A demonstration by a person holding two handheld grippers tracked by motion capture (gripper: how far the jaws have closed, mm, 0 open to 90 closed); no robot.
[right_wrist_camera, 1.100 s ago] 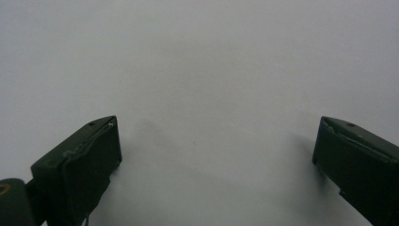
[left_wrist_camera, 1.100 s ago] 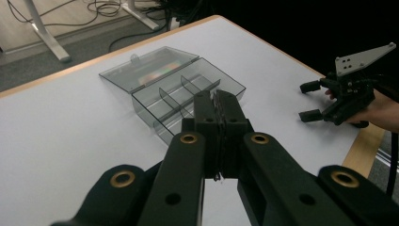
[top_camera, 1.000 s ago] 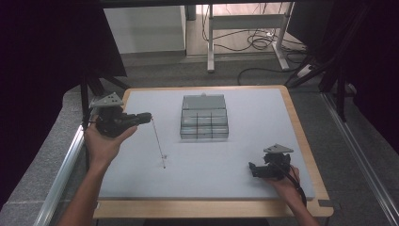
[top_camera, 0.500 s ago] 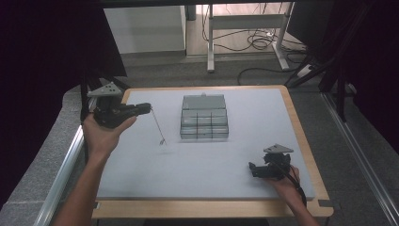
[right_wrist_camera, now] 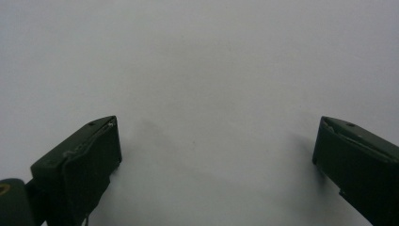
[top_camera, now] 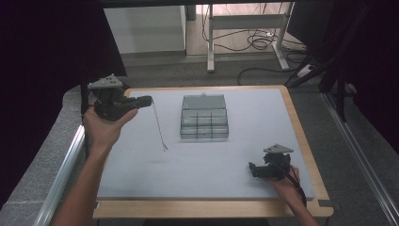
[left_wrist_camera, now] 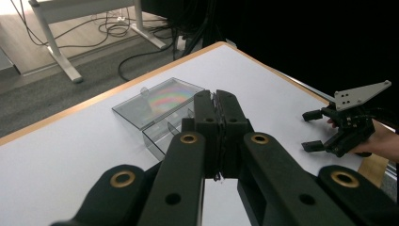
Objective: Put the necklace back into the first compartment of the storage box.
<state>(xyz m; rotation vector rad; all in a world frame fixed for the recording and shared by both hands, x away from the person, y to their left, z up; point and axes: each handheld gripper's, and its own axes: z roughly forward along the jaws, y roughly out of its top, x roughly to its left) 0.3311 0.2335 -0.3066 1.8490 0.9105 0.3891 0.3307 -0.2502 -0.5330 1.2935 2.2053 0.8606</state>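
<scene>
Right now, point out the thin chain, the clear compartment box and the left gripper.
thin chain [top_camera: 159, 129]: high view, midway down the hanging strand.
clear compartment box [top_camera: 204, 125]: high view, on the divided tray in front of its open lid.
left gripper [top_camera: 149, 99]: high view, at the shut jaw tips pinching the chain's top end.

Left hand-held gripper [top_camera: 149, 100] clamped, raised
</scene>
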